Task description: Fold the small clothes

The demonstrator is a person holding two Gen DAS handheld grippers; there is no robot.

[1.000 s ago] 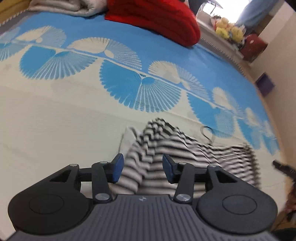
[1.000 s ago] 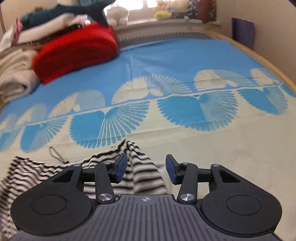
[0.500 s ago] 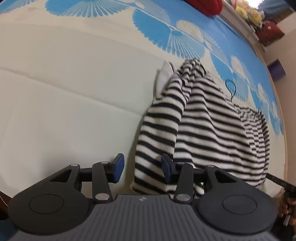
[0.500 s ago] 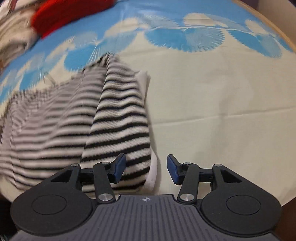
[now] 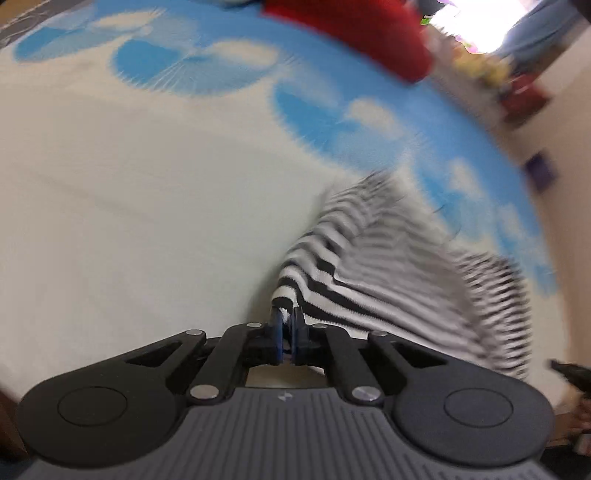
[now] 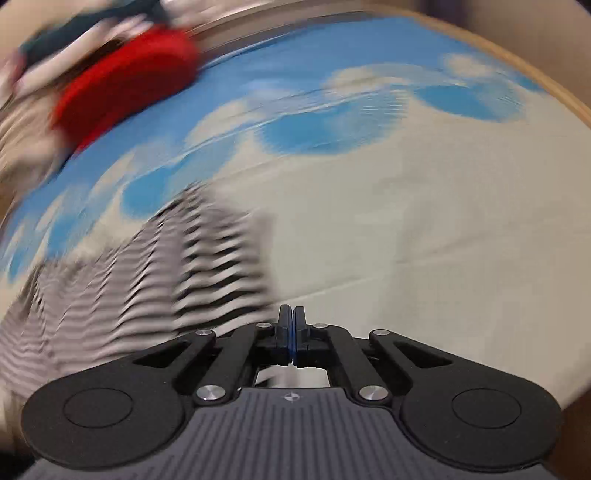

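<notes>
Left tongs (image 5: 285, 325) pinch striped knit garment (image 5: 388, 266) hem; right tongs (image 6: 291, 325) pressed together, cloth between unclear.

A bed sheet (image 5: 147, 192), cream with blue fans, carries a striped garment (image 5: 406, 273) and red blanket (image 5: 351, 26).

No readable words, numbers or brand names in either view, only a small white pinwheel-like emblem, no lettering, on the ribbed grey gripper body of the left gripper (image 5: 285, 320), lower centre, the same emblem on the right gripper (image 6: 291, 316)
</notes>
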